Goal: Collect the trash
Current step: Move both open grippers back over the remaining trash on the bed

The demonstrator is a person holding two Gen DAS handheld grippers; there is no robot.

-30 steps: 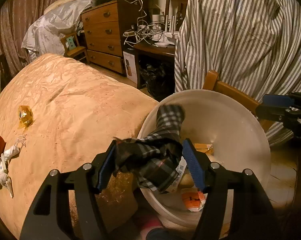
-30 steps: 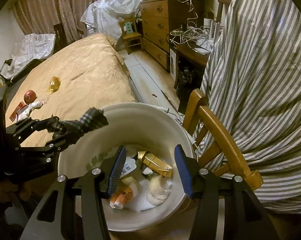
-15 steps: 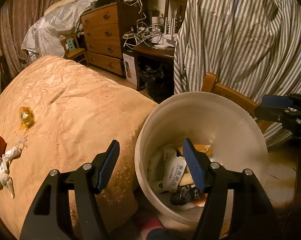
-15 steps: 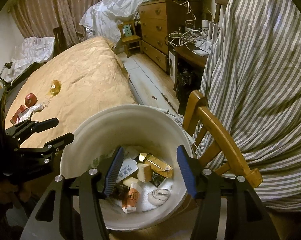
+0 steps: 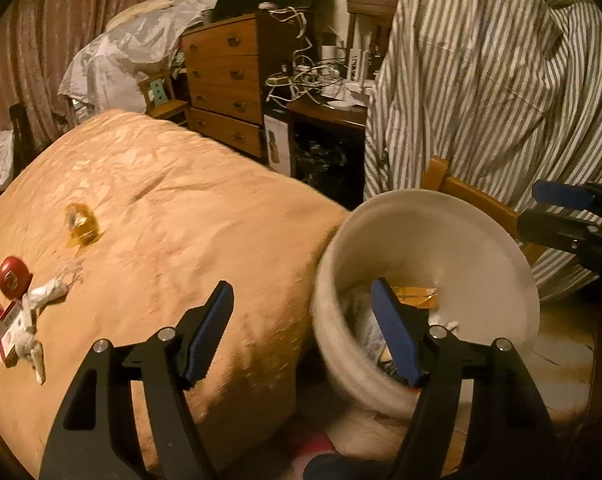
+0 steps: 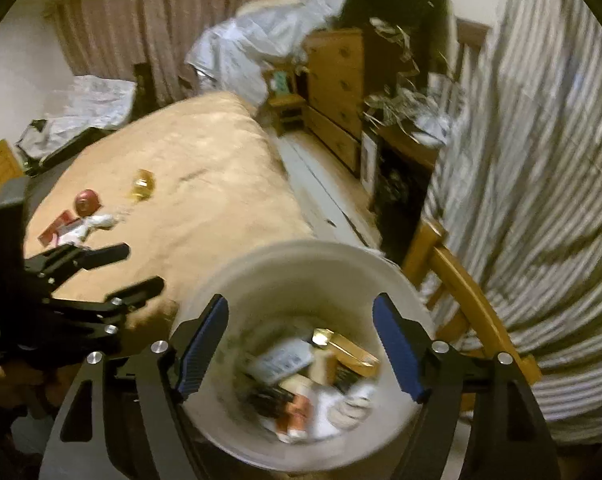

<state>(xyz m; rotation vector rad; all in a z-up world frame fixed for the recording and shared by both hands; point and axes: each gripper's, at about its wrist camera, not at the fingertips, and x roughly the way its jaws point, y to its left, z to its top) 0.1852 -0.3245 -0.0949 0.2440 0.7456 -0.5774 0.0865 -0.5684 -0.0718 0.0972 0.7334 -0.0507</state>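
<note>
A white trash bucket (image 5: 481,236) stands beside the bed, holding boxes and wrappers (image 6: 313,376). My left gripper (image 5: 305,332) is open and empty, over the bed's edge at the bucket's left rim. My right gripper (image 6: 301,344) is open and empty above the bucket (image 6: 301,256). On the bed (image 5: 181,220) lie a yellow wrapper (image 5: 81,228), a red round item (image 5: 13,280), crumpled white paper (image 5: 47,292) and a red and white box (image 5: 5,328). They also show in the right wrist view: wrapper (image 6: 143,186), red item (image 6: 87,202).
A wooden chair (image 6: 461,280) draped with a striped shirt (image 5: 493,80) stands right of the bucket. A wooden dresser (image 5: 225,80) and a desk with tangled cables (image 5: 321,80) line the far wall. Floor runs between bed and desk (image 6: 321,184).
My left gripper let the plaid cloth drop into the bucket, then swung left toward the bed. My right gripper opened wider and shifted over the bucket.
</note>
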